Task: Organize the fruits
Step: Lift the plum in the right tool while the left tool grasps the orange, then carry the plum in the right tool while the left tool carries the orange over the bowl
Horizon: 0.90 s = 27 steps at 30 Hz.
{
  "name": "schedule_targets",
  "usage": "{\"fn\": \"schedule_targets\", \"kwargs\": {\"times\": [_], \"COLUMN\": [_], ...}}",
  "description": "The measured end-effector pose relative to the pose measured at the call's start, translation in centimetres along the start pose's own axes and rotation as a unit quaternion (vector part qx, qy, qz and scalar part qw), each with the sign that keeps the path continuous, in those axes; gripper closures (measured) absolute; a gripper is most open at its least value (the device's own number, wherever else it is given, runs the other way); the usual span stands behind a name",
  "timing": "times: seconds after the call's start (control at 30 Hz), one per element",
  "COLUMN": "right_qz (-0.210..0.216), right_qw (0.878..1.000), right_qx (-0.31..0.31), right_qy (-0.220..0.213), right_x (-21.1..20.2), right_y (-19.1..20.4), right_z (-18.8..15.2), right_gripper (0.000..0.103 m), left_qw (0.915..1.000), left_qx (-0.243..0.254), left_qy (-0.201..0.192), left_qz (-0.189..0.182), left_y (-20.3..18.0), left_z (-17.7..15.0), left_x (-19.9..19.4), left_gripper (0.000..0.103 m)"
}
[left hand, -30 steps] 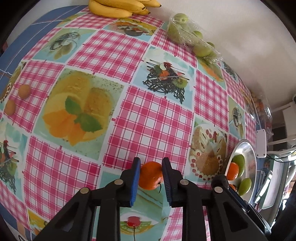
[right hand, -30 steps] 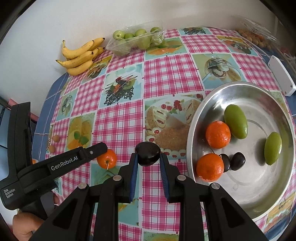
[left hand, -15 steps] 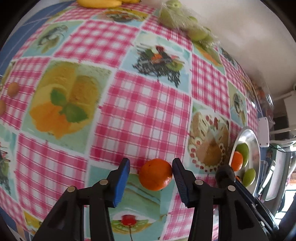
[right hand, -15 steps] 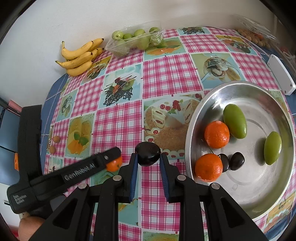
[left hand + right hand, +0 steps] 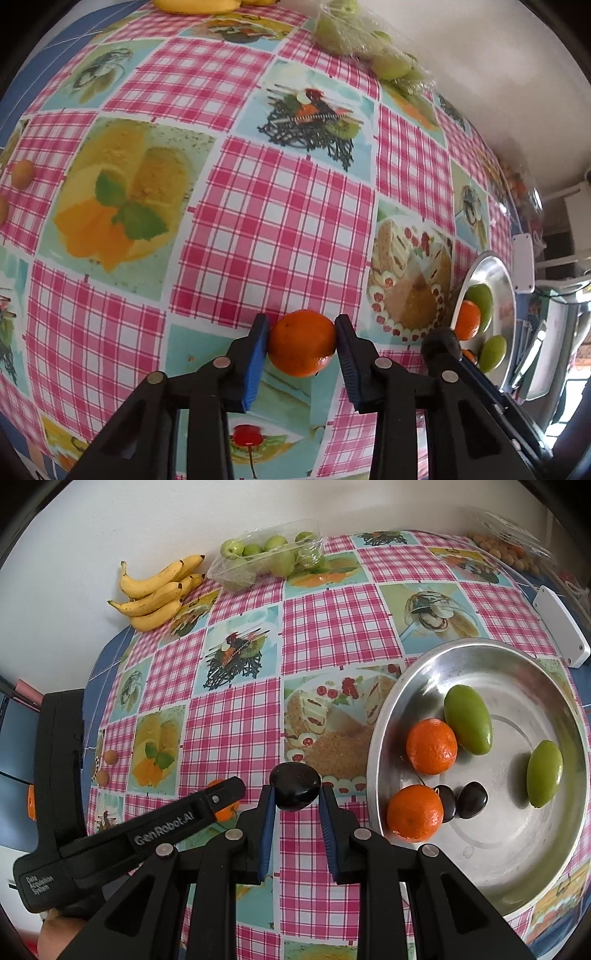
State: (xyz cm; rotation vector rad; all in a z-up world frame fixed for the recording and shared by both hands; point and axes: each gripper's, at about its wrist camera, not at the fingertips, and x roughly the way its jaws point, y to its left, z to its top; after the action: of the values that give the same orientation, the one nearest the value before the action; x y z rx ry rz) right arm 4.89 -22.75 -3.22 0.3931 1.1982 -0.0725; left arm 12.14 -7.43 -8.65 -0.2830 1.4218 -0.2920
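Left gripper [image 5: 301, 341] — jaws, spread wide half a second earlier, have just been closing and now touch both flanks of the tangerine [image 5: 302, 342], which sits on the tablecloth [image 5: 273, 229] well left of the steel bowl [image 5: 554, 878]: the pick is nearly secured. Right gripper [image 5: 294, 794] — clamped on a dark plum [image 5: 294, 785], just left of the bowl's rim.

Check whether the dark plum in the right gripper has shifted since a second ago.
No. The dark plum sits at the same spot against the cake print's lower edge, clamped by the right gripper beside the metal bowl.
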Motion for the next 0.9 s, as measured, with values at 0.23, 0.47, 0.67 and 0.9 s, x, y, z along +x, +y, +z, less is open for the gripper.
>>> {"fn": "schedule_targets", "kwargs": {"times": [0.23,0.47,0.67,0.9], "right_qz": [0.003,0.005,0.004,-0.004], "right_qw": [1.000,1.000,1.000,0.999], "right_qx": [-0.003,0.001,0.008,0.030], "right_qy": [-0.008,-0.017,-0.020,-0.027], "right_x": [-0.6,-1.3,-1.9,-2.8], "right_y": [0.1,-0.4,-1.5,-3.8], "right_z": [0.1,0.2,0.3,0.4], "right_gripper": [0.078,0.078,0.078,0.078], "left_qw": [0.9993,0.9974,0.9961,0.9957], "left_qx": [-0.006,-0.002,0.007,0.027], "left_qy": [-0.035,-0.071,-0.085,-0.082], "left_qz": [-0.009,-0.014,-0.024,-0.035], "left_y": [-0.3,-1.5,-3.1,-5.6], "left_z": [0.5,0.6,0.0,-1.0], "left_x": [-2.3,-4.3,-5.2,-4.9], "left_gripper": [0.064,0.064,0.064,0.064]}}
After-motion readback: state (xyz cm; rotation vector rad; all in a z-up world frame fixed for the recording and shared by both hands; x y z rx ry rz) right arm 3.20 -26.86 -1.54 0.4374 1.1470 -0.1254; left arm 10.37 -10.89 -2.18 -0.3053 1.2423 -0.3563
